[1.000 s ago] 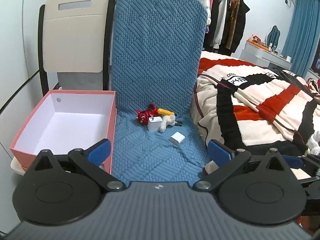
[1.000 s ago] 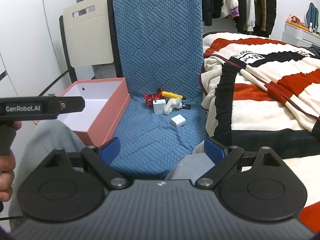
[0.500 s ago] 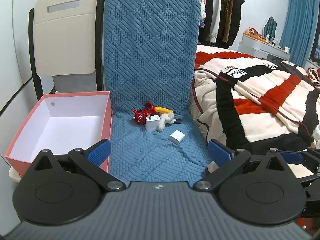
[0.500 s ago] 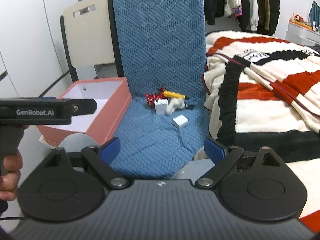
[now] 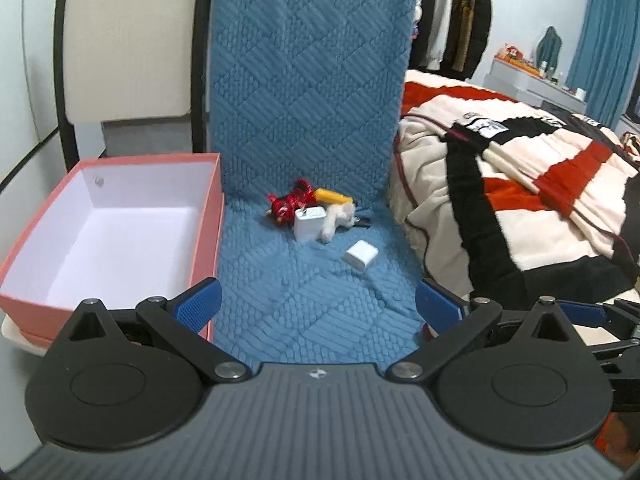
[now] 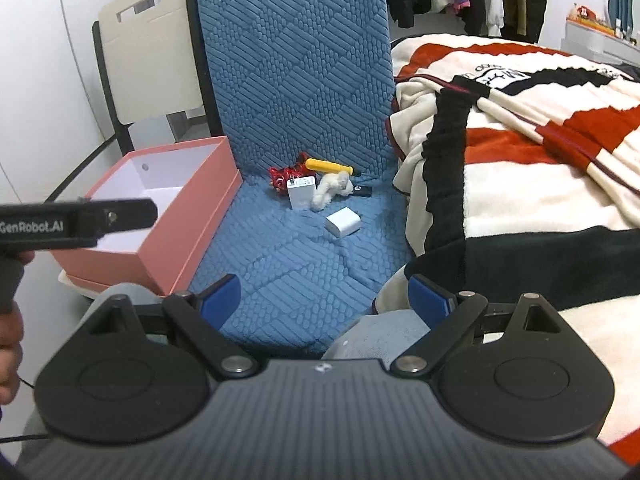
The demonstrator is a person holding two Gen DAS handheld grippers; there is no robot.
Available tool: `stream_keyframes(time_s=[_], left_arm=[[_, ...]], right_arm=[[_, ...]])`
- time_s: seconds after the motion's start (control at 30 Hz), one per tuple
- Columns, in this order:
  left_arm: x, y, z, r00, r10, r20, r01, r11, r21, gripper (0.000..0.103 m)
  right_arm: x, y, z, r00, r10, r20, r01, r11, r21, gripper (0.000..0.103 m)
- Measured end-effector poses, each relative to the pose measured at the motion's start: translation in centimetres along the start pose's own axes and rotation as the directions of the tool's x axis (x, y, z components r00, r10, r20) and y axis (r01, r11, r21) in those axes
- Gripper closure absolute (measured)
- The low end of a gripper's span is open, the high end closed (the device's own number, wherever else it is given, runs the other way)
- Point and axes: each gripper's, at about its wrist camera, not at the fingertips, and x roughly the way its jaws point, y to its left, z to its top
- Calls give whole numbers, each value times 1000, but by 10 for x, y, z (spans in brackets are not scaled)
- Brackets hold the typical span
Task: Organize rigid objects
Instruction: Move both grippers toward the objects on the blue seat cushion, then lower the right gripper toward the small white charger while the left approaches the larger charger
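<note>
i held left gripper [image 5: 318, 300] and right gripper [image 6: 326, 292] spread wide, empty, for the approach | white charger [image 5: 309, 224], small adapter [image 5: 361, 255], red toy [image 5: 289, 202] lay on blue seat cushion [image 5: 304, 300] | pink box [image 5: 200, 240] waited beside it, unfilled

A bedroom at home: striped blanket [image 5: 520, 184] on bed, hanging clothes [image 5: 460, 16].

On the blue seat cushion [image 5: 312, 304] lie two white charger blocks, the larger [image 5: 309, 224] beside the smaller [image 5: 361, 255]; one red toy figure [image 5: 289, 202]; one yellow pen-like stick [image 5: 333, 197]; one white plush toy [image 5: 335, 221]; and one small black item [image 6: 362, 191], its kind unclear. One pink box [image 5: 36, 300] stands at the left. Two grippers appear, left [image 5: 318, 306] and right [image 6: 325, 298], each with two blue-padded fingers spread apart.
</note>
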Motion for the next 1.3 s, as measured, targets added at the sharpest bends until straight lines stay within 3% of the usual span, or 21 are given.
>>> stream_keyframes(time_s=[0.33, 0.6, 1.1, 1.3], left_arm=[[22, 3, -3, 998, 20, -57, -21, 1000, -6, 0], [48, 2, 2, 999, 8, -53, -8, 1000, 2, 0], [112, -18, 17, 997, -26, -68, 26, 1000, 2, 0], [145, -19, 25, 995, -4, -99, 6, 1000, 15, 0]], right_arm=[[22, -3, -5, 1000, 5, -16, -6, 1000, -25, 11], [47, -12, -7, 999, 15, -35, -15, 1000, 7, 11], [95, -31, 7, 998, 26, -51, -27, 1000, -7, 11], [117, -39, 16, 999, 7, -45, -8, 999, -32, 11]])
